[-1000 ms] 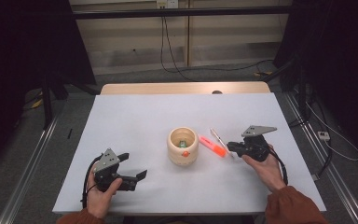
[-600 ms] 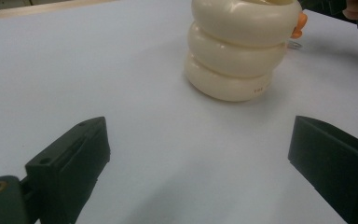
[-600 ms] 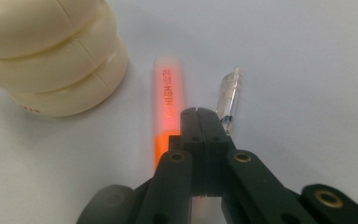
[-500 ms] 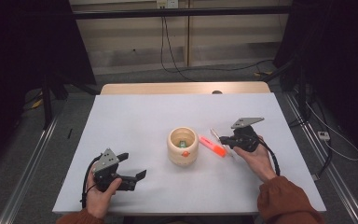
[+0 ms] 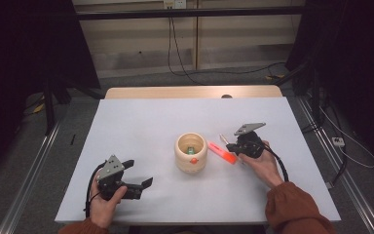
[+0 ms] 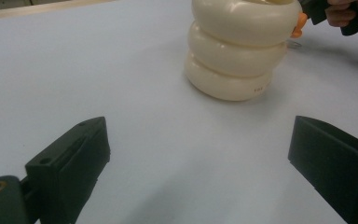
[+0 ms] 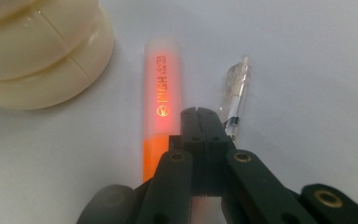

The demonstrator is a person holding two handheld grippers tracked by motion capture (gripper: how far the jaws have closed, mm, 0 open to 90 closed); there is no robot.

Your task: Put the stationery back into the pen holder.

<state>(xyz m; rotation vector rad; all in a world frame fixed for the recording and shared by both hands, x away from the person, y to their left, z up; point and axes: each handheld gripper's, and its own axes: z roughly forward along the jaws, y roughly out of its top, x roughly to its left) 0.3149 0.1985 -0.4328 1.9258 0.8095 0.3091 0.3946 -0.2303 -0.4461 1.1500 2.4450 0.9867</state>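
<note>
While left claw (image 6: pixel 200 163) gapes empty | right claw (image 7: pixel 200 114) closed, between highlighter (image 7: pixel 161 93), pen (image 7: pixel 235 91)

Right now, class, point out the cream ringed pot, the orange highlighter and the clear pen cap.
cream ringed pot (image 5: pixel 191 158), high view, outer wall below the rim
orange highlighter (image 7: pixel 162 88), right gripper view, printed pale barrel
clear pen cap (image 7: pixel 235 88), right gripper view, middle of the cap
</note>
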